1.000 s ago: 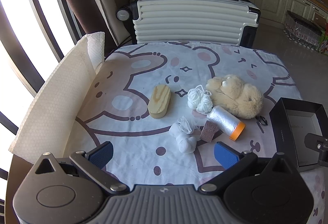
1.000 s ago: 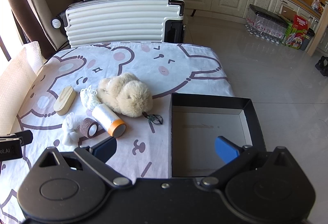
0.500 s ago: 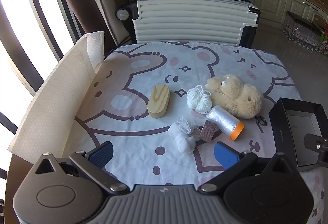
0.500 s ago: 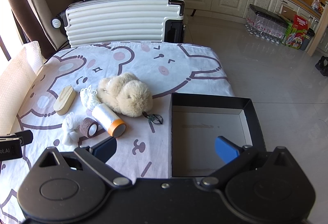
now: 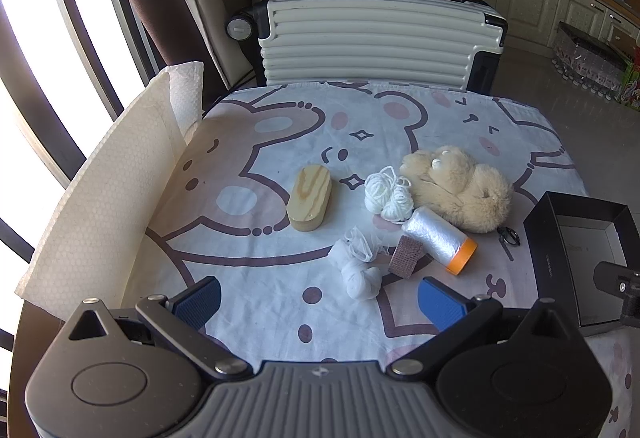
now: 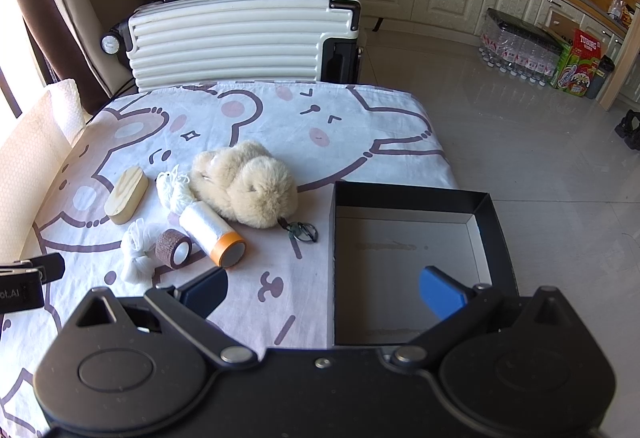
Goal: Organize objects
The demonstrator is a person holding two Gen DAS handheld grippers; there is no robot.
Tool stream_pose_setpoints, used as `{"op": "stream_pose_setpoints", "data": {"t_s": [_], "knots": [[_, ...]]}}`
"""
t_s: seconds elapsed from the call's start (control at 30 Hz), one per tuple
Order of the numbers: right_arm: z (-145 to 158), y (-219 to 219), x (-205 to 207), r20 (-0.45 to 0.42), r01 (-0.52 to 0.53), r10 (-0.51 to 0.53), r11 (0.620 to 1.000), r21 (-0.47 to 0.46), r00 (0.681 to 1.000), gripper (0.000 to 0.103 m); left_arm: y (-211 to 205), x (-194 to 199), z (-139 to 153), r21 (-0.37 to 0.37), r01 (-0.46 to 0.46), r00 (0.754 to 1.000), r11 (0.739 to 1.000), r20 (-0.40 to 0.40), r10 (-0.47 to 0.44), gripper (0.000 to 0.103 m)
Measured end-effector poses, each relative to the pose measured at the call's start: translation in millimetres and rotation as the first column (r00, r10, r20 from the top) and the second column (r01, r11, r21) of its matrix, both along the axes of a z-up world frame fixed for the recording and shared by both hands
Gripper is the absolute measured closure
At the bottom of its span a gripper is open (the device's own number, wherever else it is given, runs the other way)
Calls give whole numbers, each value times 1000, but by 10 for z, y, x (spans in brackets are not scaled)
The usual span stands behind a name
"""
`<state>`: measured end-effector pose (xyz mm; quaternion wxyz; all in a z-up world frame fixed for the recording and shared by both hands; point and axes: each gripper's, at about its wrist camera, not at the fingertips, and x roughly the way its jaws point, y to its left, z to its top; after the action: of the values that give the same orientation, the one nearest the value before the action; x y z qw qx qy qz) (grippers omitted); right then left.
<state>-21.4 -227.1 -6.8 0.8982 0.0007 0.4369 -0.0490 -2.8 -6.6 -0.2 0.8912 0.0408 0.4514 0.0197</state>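
A: Left wrist view, nearest first. Left hand-held gripper [image 5: 319,298] spread wide, nothing between its blue pads, hanging over the near edge of the table [image 5: 280,318]. Just ahead: white mesh bundle [image 5: 357,265], brown tape roll [image 5: 406,256] beside it, then the clear film roll with orange end [image 5: 439,238].

B: Right wrist view: right hand-held gripper [image 6: 323,290] also wide and empty. One pad sits over the cloth, the other over the open black box [image 6: 412,197]. Box interior is bare here; your view cuts it off at the frame's right edge.

A: Agreed, I get only its left wall and part of the floor. A dark piece of the other rig blocks its near corner.

B: Same on my side, a black block at the left edge. Tape roll's hollow core faces me; you see only its textured side.

A: Middle distance: wooden oval block [image 5: 309,202], white yarn balls [image 5: 389,195], plush toy [image 5: 460,186], the yarn touching the plush.

B: Yarn is half hidden behind the film roll for me. Metal clasp [image 6: 303,231] at the plush's tail is clear here.

A: Tiny and dark for me. Far side: ribbed white suitcase [image 5: 376,37] beyond the table. Paper sheet [image 5: 100,197] stands along the left edge.

B: Bottled-water pack [image 6: 520,49] on the floor, only in mine.
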Motion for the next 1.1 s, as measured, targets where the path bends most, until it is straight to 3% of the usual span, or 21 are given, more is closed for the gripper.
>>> {"op": "stream_pose_setpoints", "data": {"t_s": [0.43,0.93,1.1], "knots": [[192,112,-121,33,-6,6,1000,4,999,0,167,-178,198,4,-28,997,1000,67,28,0],[349,704,-205,78,-89,86,995,34,993,0,817,-505,446,20,-134,985,991,115,131,0],[305,832,-158,83,-107,102,993,56,991,0,922,-535,410,26,-138,983,990,122,134,0]]}}
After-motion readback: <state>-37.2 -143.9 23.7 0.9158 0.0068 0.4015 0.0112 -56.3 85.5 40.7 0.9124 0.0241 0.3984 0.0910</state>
